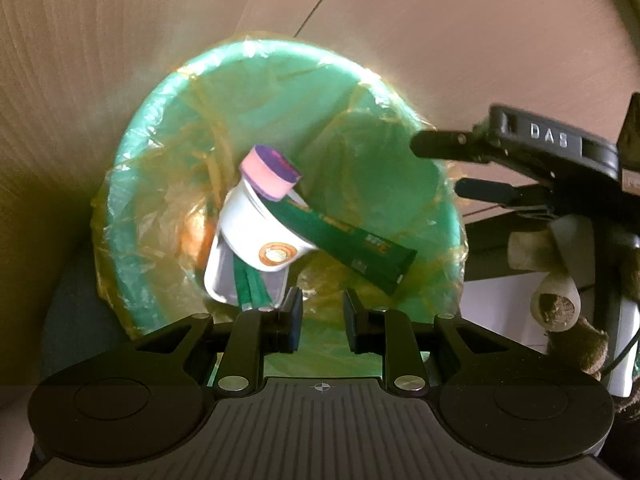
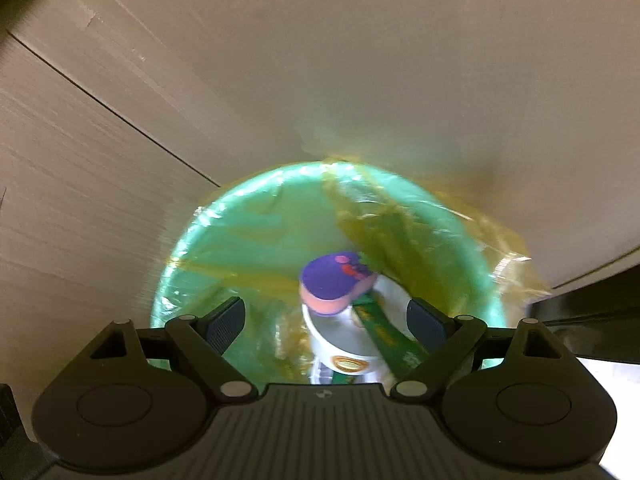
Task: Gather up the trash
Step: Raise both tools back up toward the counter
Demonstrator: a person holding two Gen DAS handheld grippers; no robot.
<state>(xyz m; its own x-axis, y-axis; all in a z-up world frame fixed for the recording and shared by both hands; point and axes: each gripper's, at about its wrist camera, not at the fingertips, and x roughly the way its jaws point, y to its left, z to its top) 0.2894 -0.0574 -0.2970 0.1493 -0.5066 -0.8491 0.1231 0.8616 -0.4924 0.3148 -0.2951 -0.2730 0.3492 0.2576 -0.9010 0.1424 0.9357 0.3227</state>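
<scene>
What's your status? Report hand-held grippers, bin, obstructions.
Left hand-held gripper and right hand-held gripper open, empty, over green plastic-lined round bin. White paper cup, pink-purple lid, dark green carton inside. Nothing blocking.

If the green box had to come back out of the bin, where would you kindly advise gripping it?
Probably the box's free end near the bin's rim, from above, jaws across its narrow sides. It lies slanted; its other end is buried under the white cup and pink lid.
</scene>
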